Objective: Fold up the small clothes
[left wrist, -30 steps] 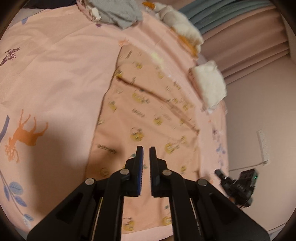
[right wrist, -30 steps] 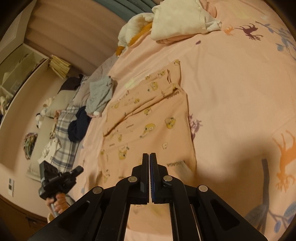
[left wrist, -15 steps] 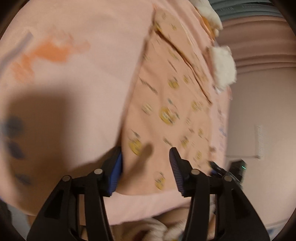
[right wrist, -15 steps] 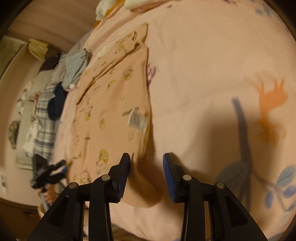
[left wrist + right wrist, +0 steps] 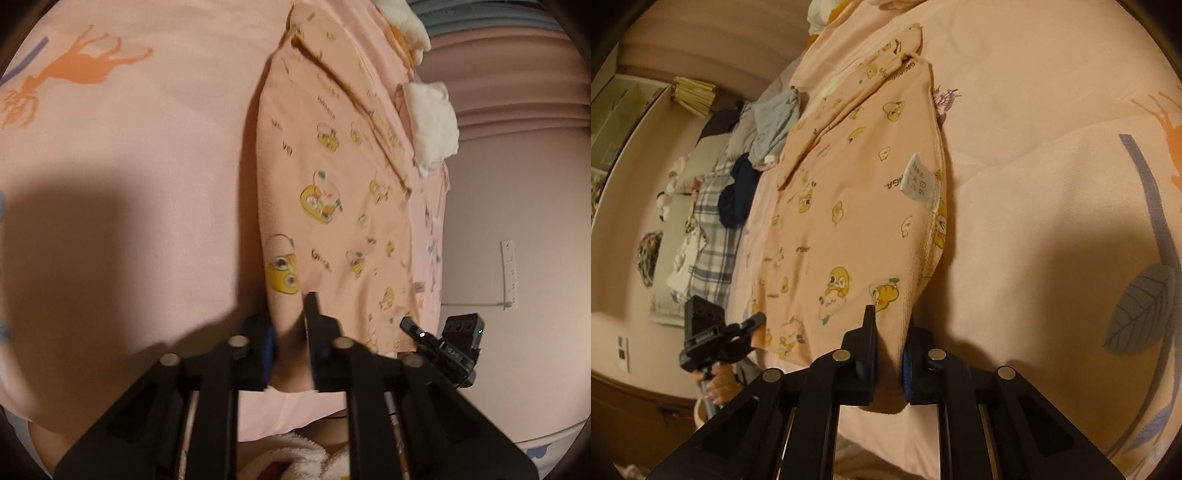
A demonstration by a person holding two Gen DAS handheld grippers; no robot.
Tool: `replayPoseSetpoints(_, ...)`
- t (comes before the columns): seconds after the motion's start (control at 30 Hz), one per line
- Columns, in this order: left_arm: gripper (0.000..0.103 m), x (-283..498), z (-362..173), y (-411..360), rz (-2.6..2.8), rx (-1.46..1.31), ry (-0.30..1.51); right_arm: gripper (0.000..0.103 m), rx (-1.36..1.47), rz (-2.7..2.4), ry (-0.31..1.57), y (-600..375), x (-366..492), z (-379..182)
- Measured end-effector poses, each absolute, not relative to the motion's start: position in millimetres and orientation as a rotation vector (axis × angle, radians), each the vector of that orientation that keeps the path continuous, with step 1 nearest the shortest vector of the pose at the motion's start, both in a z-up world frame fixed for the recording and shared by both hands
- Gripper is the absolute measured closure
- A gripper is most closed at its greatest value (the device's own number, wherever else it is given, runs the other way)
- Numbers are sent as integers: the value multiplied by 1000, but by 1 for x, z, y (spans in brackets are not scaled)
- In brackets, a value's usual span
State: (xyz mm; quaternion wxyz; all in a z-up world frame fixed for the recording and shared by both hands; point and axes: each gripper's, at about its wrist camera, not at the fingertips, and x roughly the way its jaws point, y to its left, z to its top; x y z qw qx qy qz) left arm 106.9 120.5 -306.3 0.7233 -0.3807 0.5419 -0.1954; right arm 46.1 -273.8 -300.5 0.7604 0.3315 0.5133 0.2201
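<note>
The left gripper (image 5: 289,332) is motion-blurred — its fingers (image 5: 313,314) hide the garment's (image 5: 332,206) near hem.

A peach garment (image 5: 332,221) printed with yellow cartoon characters lies flat on the bed, white care label (image 5: 921,180) showing.

One printed garment (image 5: 343,206), two grippers — perhaps three other clothes heaps (image 5: 775,122).

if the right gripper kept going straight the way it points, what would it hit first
The right gripper is already clamped on the peach printed garment, so it would push into that fabric first, then the pink bedsheet beneath, though depth is unclear.
</note>
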Motion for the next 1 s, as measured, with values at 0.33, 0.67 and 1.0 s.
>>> replayPoseSetpoints(0.33, 99, 148, -257, 119, -495, -886, 979, 95, 828, 511, 941, -279, 76, -265)
replayPoseSetpoints(0.67, 100, 250, -230, 121, -421, -875, 887, 95, 782, 494, 852, -286, 168, -215)
replayPoseSetpoints(1.0, 100, 372, -268, 135, -268, -912, 905, 95, 664, 333, 996, -277, 299, -241)
